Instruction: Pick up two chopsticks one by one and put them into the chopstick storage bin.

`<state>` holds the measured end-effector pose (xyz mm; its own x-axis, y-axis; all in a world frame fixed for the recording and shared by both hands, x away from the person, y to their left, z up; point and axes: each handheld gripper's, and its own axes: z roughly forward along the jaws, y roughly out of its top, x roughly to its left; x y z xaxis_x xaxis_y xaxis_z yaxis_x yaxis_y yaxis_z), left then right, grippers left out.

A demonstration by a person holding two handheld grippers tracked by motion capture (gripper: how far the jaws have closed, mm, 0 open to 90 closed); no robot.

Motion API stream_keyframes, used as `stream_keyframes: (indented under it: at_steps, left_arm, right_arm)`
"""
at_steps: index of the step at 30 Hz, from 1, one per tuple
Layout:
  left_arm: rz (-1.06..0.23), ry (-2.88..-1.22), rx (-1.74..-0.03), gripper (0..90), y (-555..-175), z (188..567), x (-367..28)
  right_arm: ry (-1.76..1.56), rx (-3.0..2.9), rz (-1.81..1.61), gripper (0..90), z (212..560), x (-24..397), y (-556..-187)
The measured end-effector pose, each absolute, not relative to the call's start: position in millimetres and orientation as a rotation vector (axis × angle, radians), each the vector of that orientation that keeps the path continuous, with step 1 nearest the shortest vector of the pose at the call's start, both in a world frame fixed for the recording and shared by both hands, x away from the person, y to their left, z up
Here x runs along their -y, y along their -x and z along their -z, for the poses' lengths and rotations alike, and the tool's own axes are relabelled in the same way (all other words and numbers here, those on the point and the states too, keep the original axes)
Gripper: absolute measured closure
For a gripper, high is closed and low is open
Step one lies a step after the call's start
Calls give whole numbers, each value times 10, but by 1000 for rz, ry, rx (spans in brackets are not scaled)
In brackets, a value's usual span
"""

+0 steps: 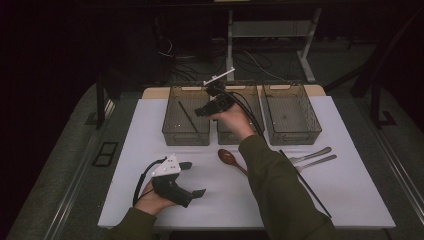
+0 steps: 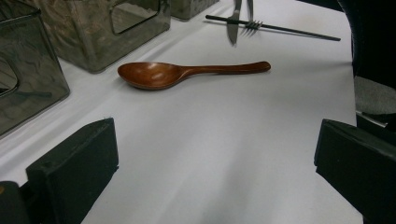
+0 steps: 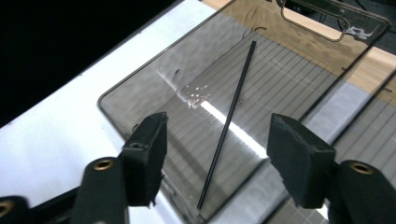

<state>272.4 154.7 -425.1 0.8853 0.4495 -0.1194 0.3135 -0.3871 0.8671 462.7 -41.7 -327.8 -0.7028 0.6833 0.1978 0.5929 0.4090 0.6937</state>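
- You are at the end of a sorting step: one black chopstick (image 3: 229, 122) lies inside the far-left bin (image 1: 170, 112), leaning from the bin floor up toward its far wall, and your right gripper (image 1: 209, 107) hangs above that bin with nothing in it.
- The right fingers (image 3: 148, 156) are released. The chopstick sits below the gap between them, untouched and apart from both pads, so I judge the drop as done.
- Your left gripper (image 1: 192, 179) rests low over the near-left part of the counter (image 1: 225, 200). Its fingers (image 2: 77, 170) are spread wide and empty.
- What is left lies on the counter: the wooden spoon (image 2: 187, 73) near the middle, just in front of the bins; a second chopstick (image 1: 306, 184) running from centre toward the near right; and a knife (image 1: 311, 154) and fork (image 1: 316, 162) side by side to the right.
- The spoon lies ahead of your left fingers, well apart from them, bowl toward the bins and handle pointing right.
- Next, I would lift your right hand clear of the bin rim before swinging back, then come down on the second chopstick. It is thin and flat on the counter, so pinch it low and square or it may roll out.
- The middle bin (image 1: 235, 135) and the far-right bin (image 1: 292, 115) look free for the rest.
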Motion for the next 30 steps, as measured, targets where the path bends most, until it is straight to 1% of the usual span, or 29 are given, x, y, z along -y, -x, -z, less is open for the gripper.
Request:
stream_keyframes:
  at_steps: [8, 30]
  left_arm:
    - [-164, -2001, -564, 0, -2728, 4253, -1550]
    - [-175, -2014, -583, 0, -2728, 4272, -1539]
  right_arm:
    - [-1100, -2508, -1244, 312, 3228, 777, -4397]
    - [-1088, -2471, -1282, 300, 3328, 1676, -3915]
